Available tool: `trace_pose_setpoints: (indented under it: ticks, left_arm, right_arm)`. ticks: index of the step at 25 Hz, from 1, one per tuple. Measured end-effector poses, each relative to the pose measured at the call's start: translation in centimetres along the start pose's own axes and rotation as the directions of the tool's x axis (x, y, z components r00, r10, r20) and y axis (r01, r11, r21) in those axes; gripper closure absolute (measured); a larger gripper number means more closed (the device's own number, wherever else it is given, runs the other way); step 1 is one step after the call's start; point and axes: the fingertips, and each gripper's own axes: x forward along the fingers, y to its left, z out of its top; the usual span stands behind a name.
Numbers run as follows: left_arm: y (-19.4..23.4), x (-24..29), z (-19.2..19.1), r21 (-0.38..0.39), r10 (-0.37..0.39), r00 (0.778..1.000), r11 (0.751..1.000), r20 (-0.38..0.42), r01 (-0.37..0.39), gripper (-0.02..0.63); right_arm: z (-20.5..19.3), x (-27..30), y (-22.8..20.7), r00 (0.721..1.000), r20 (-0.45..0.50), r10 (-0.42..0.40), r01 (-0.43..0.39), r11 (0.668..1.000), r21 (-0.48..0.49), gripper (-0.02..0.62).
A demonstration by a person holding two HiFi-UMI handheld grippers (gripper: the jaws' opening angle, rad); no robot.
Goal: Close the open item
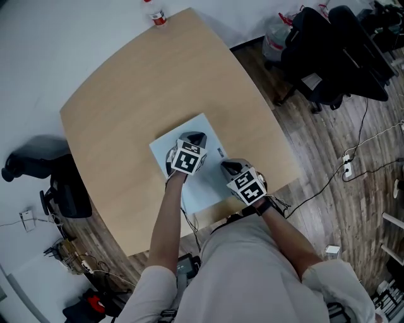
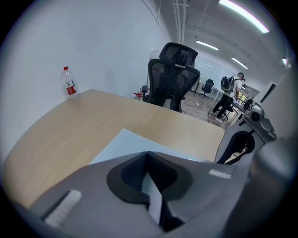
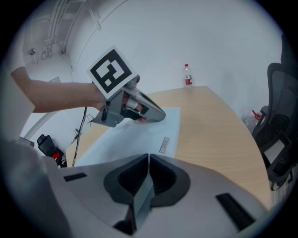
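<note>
On the table (image 1: 113, 120), a pale thin item (image 1: 205, 184) lies flat — shut.

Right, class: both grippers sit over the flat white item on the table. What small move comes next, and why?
Probably lift the left gripper clear of the white item. It lies flat on the table, no raised flap showing; left and right gripper fingers are together, gripping nothing.

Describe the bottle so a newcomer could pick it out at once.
Find the light wooden table and follow it to its far corner by the white wall. The small clear bottle stands there alone, red-labelled, away from the pale flat item.
</note>
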Motion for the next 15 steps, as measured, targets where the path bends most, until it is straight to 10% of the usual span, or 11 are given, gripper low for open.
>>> trace_pose_setpoints:
  ticks: [15]
  left_arm:
    - [-0.5,-12.9,1.6,-0.144,0.249,0.933,0.965,0.259,-0.217,0.595]
  right_arm:
    - [6.5,-6.1,2.9,0.979,0.201,-0.036,0.053,0.996,-0.078,0.581]
